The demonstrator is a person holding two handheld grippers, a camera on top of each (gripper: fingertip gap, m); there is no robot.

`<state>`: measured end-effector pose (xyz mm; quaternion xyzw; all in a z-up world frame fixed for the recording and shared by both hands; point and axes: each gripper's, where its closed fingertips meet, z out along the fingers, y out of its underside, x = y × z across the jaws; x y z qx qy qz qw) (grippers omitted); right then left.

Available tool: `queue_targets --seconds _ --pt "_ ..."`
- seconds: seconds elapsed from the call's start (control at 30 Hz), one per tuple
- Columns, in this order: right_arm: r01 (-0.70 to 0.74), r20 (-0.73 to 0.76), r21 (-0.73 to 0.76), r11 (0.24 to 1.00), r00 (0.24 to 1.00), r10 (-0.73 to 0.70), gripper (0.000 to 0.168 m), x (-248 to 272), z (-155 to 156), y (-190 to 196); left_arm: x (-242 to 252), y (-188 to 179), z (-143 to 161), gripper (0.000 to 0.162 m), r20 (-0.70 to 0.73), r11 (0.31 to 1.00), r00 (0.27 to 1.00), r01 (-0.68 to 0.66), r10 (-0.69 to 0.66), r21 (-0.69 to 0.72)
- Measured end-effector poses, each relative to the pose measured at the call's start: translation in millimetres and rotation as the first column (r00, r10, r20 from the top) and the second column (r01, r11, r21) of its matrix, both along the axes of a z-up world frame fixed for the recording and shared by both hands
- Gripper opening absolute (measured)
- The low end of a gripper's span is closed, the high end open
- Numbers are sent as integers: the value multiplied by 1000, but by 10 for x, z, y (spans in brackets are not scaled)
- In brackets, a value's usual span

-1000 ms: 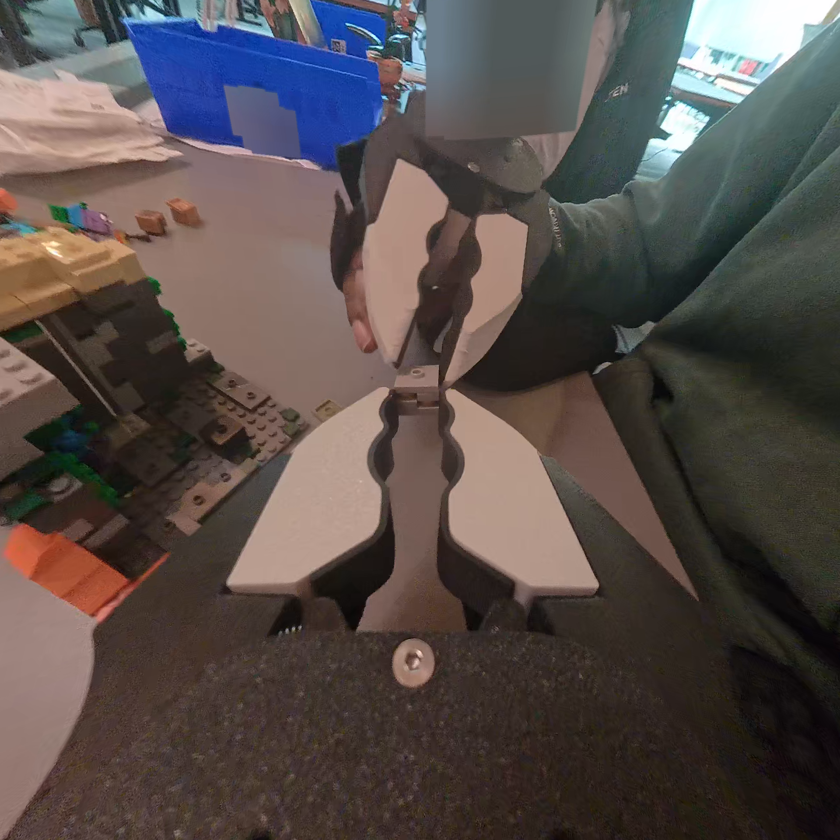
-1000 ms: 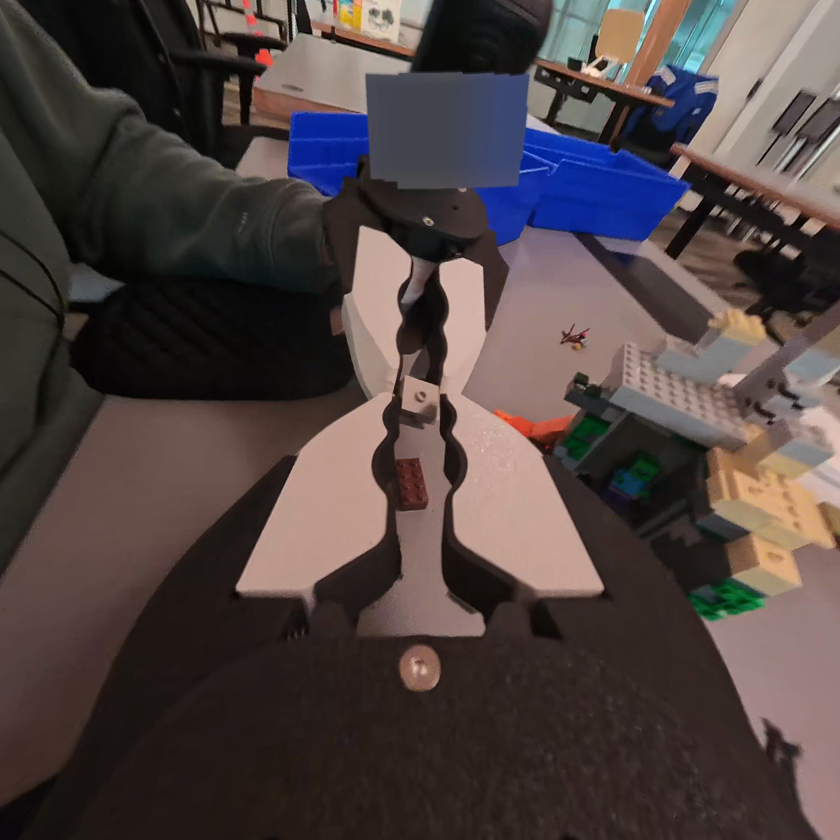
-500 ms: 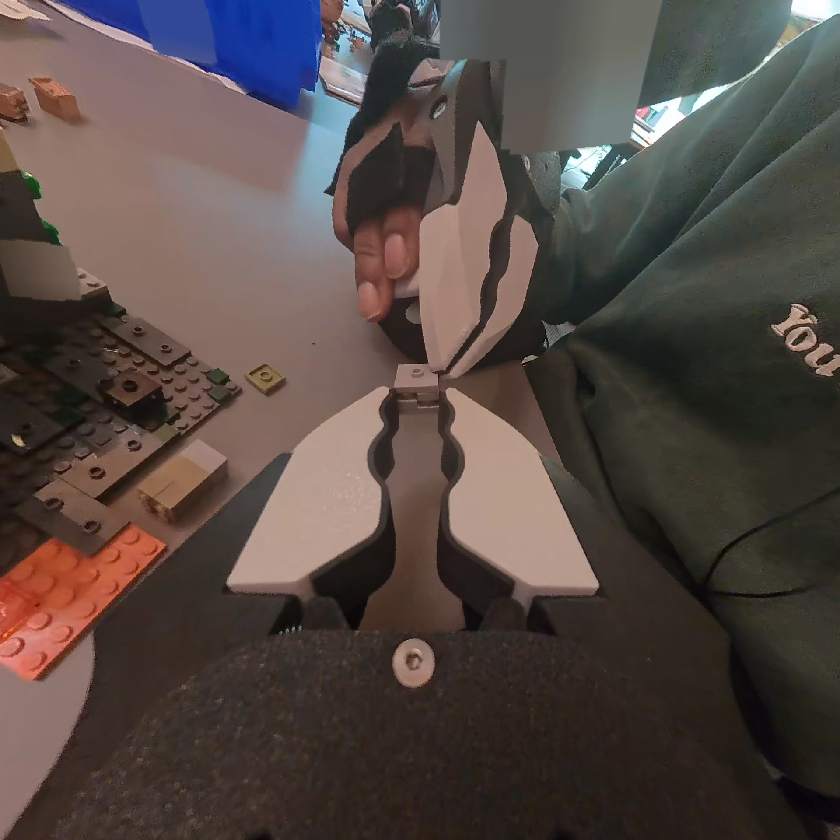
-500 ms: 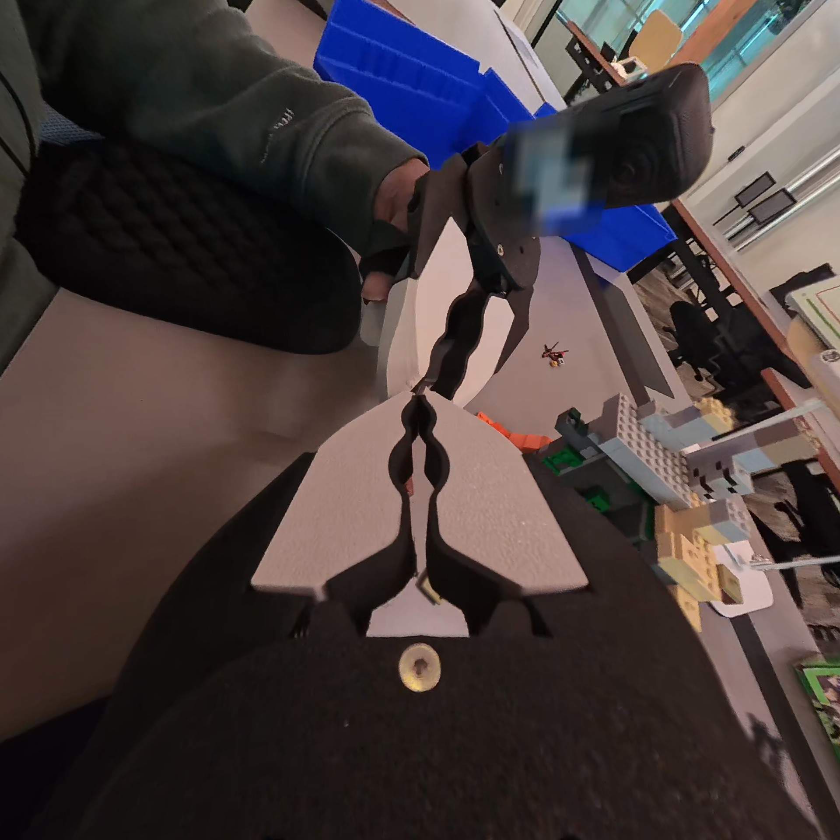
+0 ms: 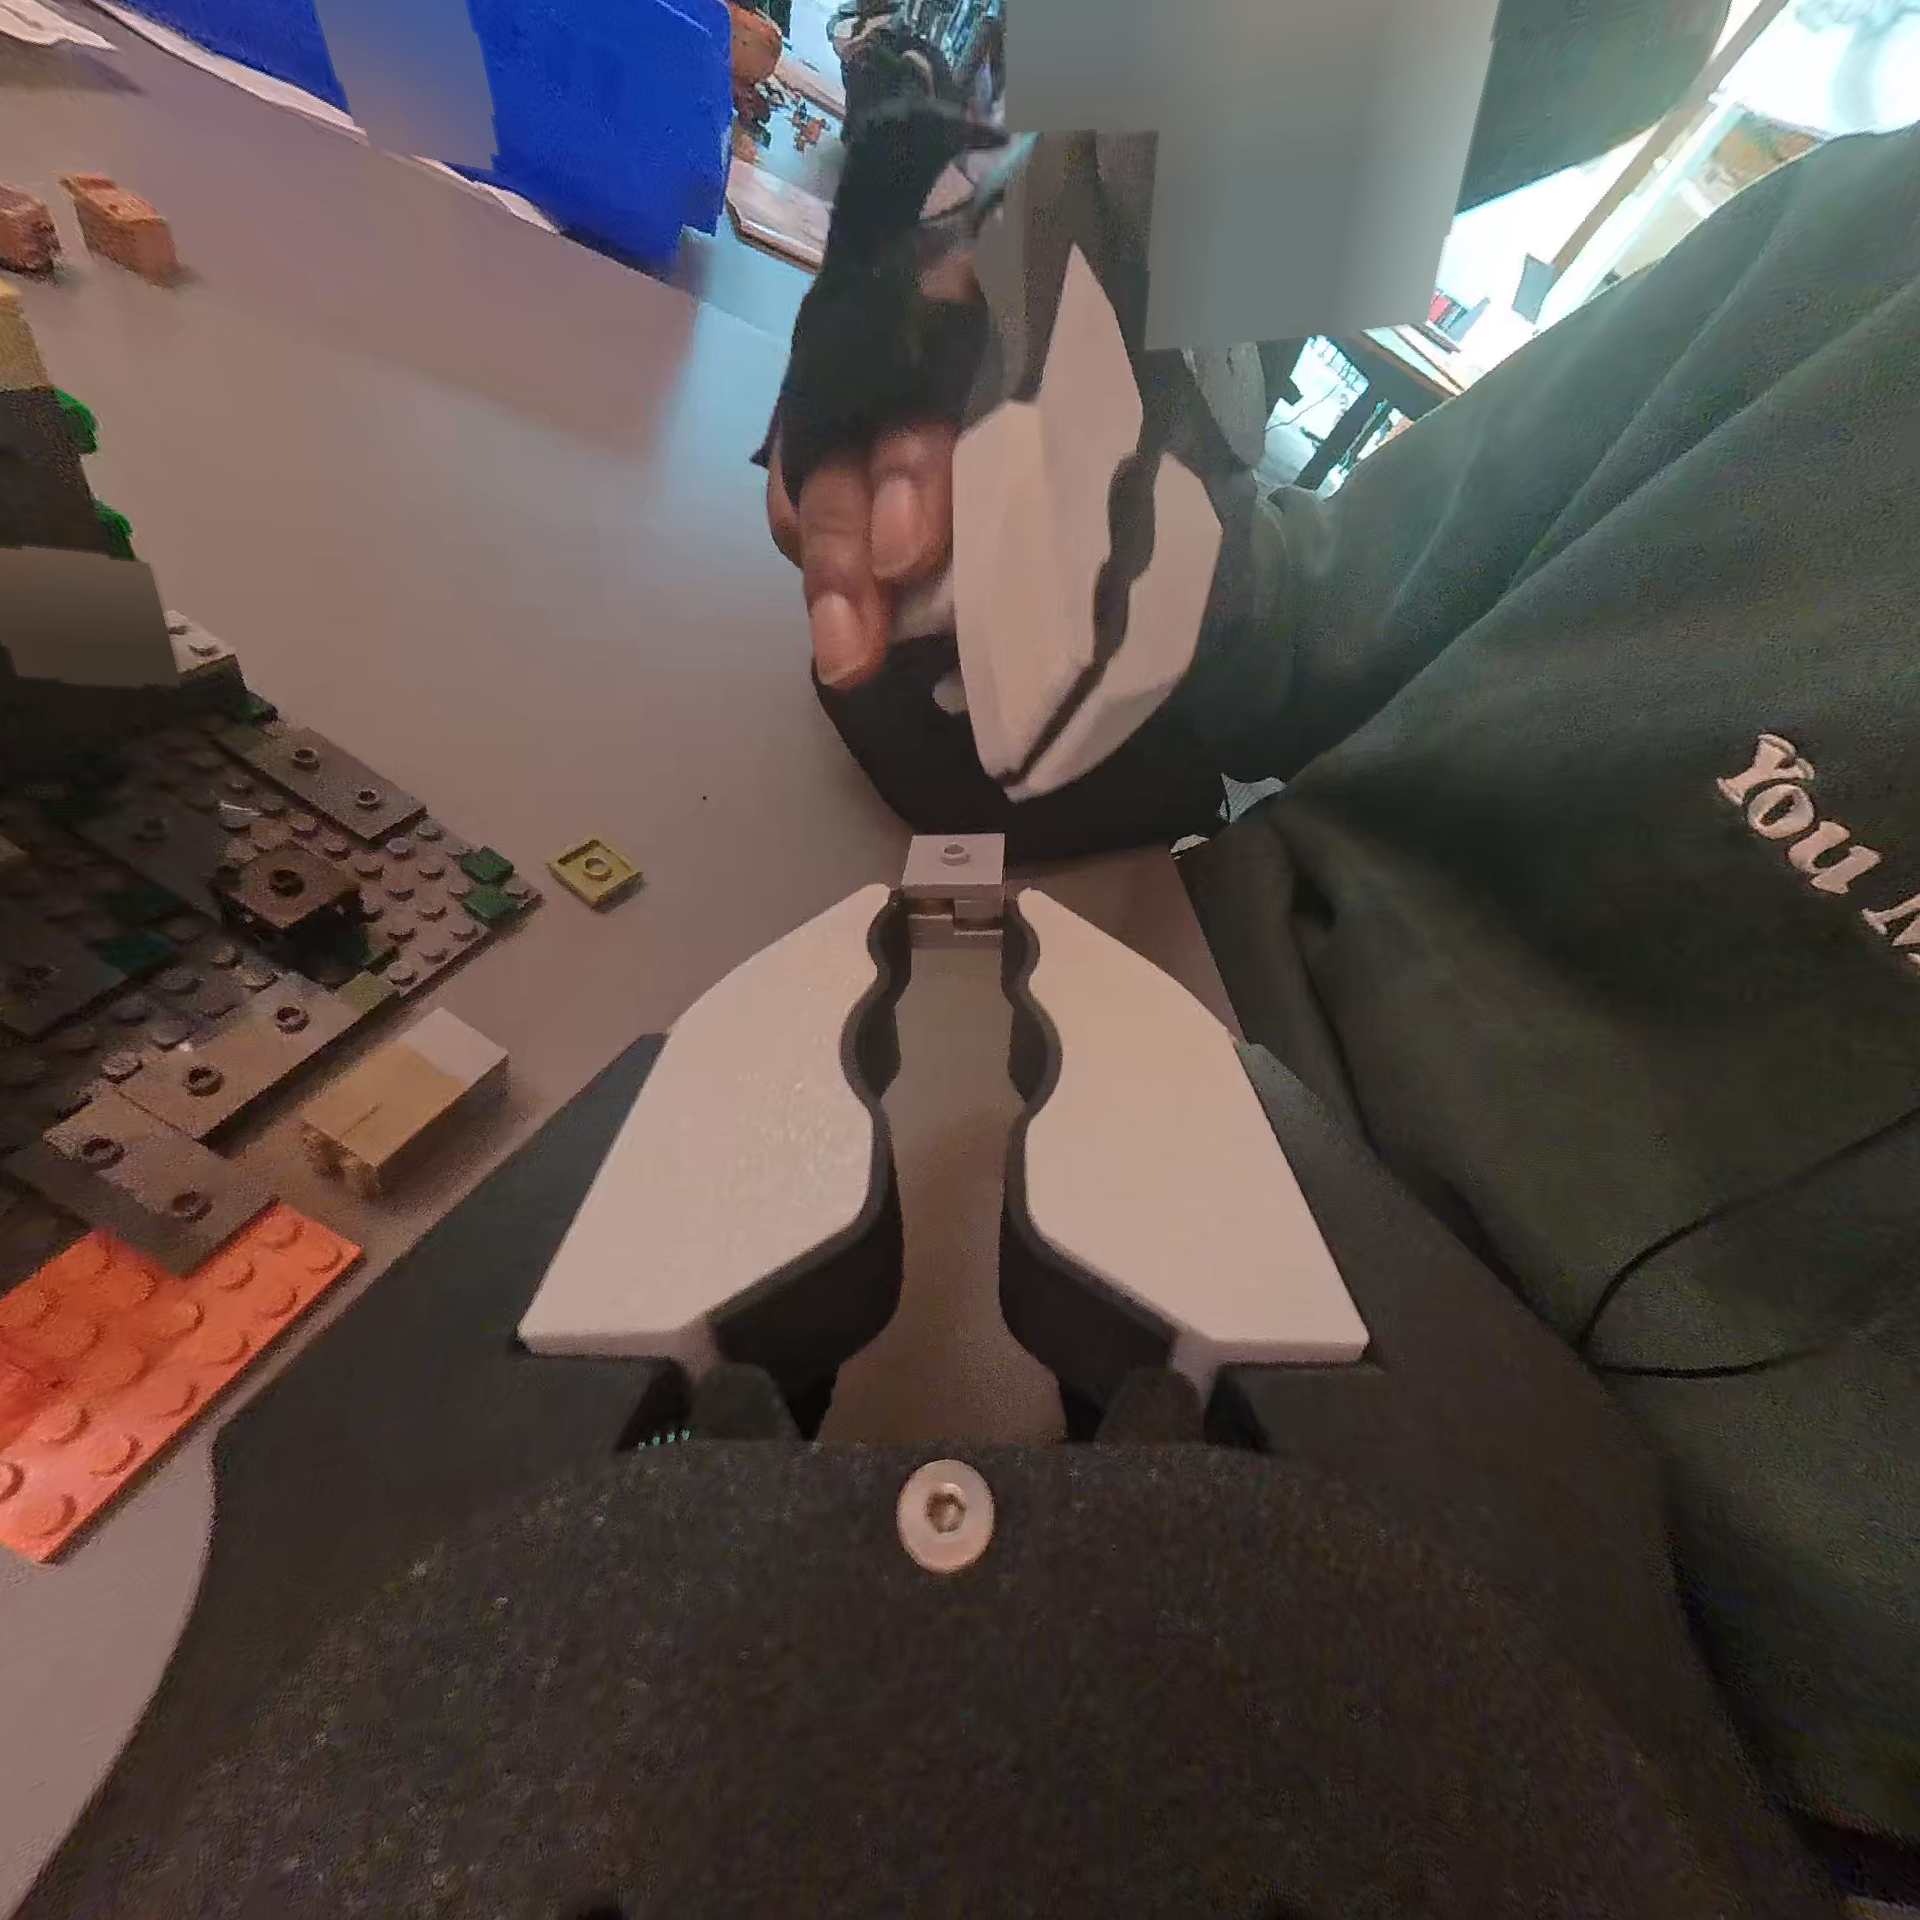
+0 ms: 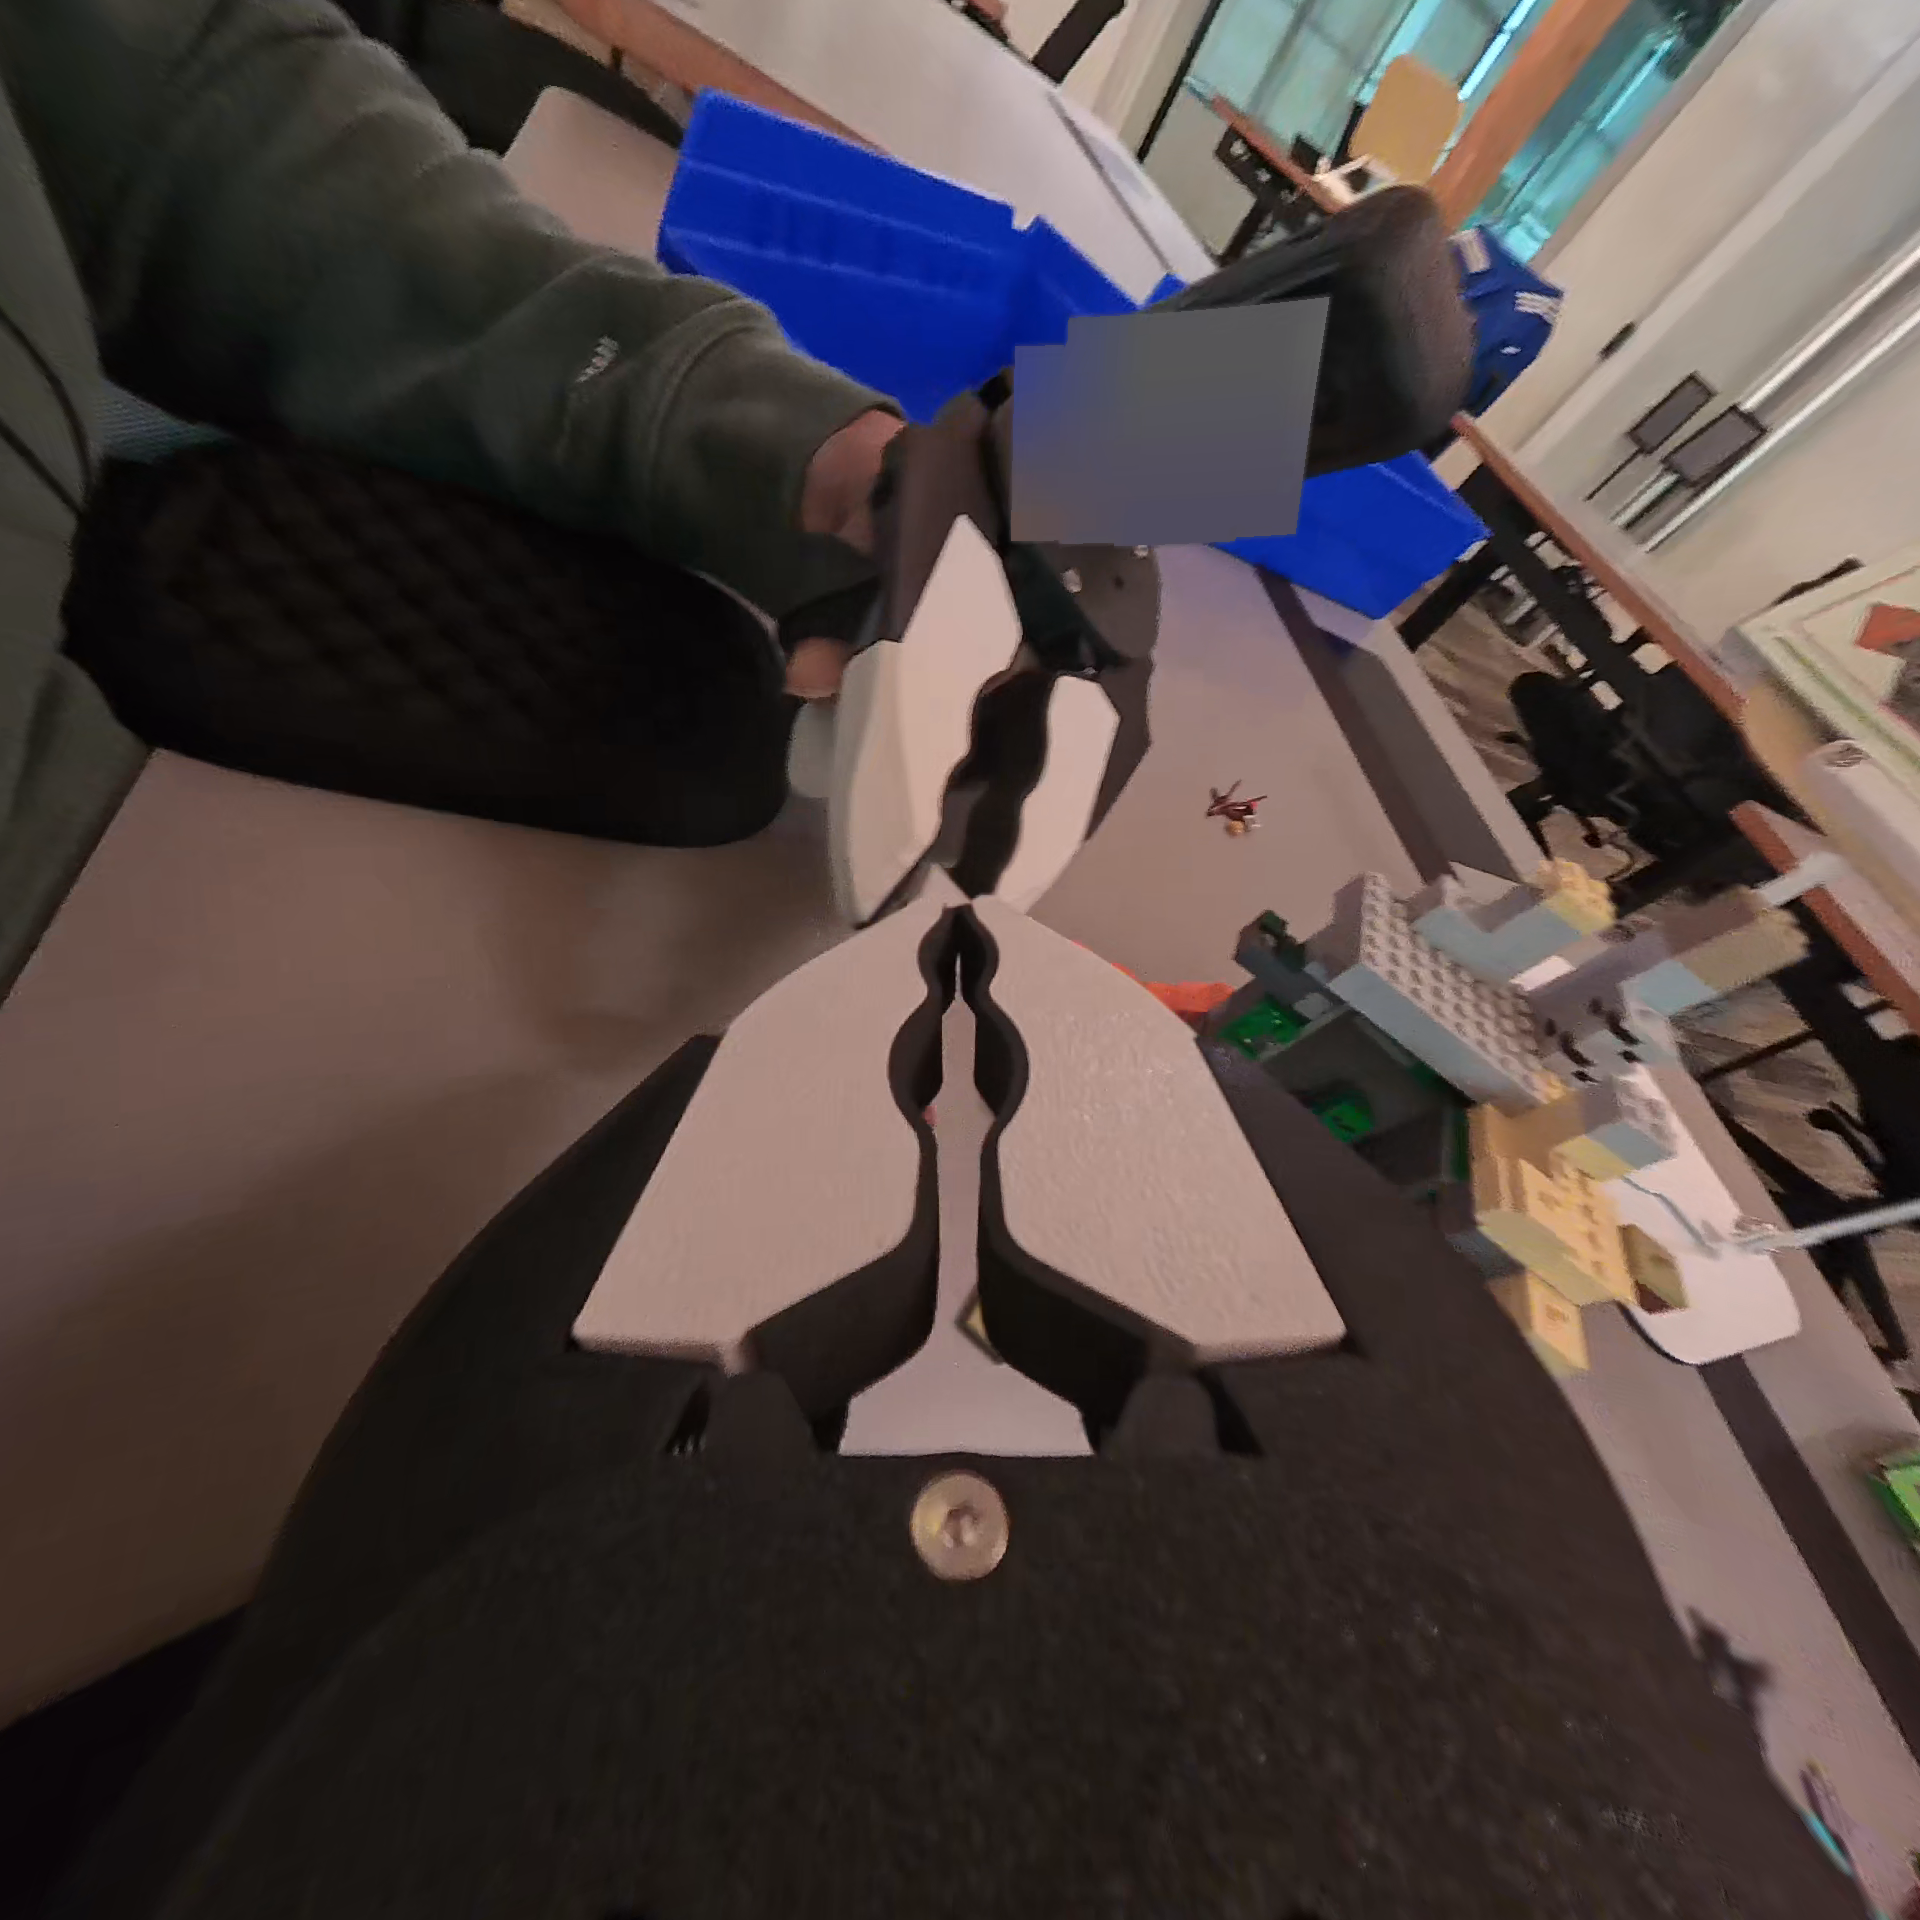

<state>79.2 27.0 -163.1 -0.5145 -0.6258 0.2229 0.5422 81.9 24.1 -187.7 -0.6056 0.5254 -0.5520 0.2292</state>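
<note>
My left gripper is shut on a small grey brick piece with one stud on top, held above the grey table. My right gripper is shut and nothing shows between its tips. In the left wrist view the right gripper hangs tip-down just above and right of the grey piece, a little apart from it, with a hand around it. In the right wrist view the left gripper meets my tips head-on, and the grey piece is hidden there.
A brick-built model on dark plates stands left, with an orange plate, a tan brick and a yellow-green tile beside it. Blue bins stand behind. The person's dark green sleeve fills the right. Left and right tips are no more than a few centimetres apart. The yellow-green tile sits 10 centimeters or so from the ends of my left fingers.
The right gripper closed from open around the grey piece and drew slightly back from it. Both grippers tilted and shifted over the table. The left grip on the grey piece is unchanged.
</note>
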Motion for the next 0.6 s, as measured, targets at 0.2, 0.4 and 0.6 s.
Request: queue_targets --seconds 0.2,0.4,0.6 --pt "-12 56 -14 1000 998 13 1 -31 -107 -29 41 -33 -47 17 -15 999 1000 10 -10 -40" --pt "0 87 13 1000 996 -2 10 -25 -132 -15 36 -19 -37 17 -11 998 1000 3 -4 -57" --pt "4 105 34 999 994 -8 9 -32 -134 -28 33 -15 -11 17 4 997 1000 4 -3 -81"
